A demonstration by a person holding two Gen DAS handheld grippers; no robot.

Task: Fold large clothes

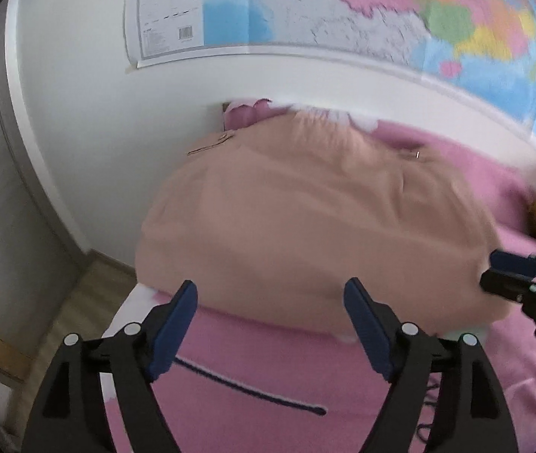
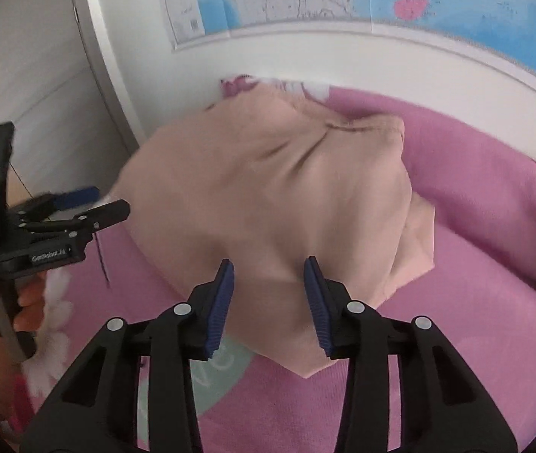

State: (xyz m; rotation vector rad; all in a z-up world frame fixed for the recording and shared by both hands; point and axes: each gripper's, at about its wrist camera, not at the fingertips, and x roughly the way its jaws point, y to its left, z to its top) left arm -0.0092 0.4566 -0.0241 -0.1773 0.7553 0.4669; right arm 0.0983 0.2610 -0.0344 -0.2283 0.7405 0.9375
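Garment (image 2: 275, 204) is seen lying on pink bedding (image 2: 494, 204), already doubled into a rough block, collar end toward the wall; long axis is judged to run from the near edge to the wall; a loose flap sticks out at the right side, so a further fold and smoothing are judged left; left gripper (image 1: 270, 330) is held wide, nothing between the pads; right gripper (image 2: 268, 305) is set narrower over the near hem, cloth not pinched.
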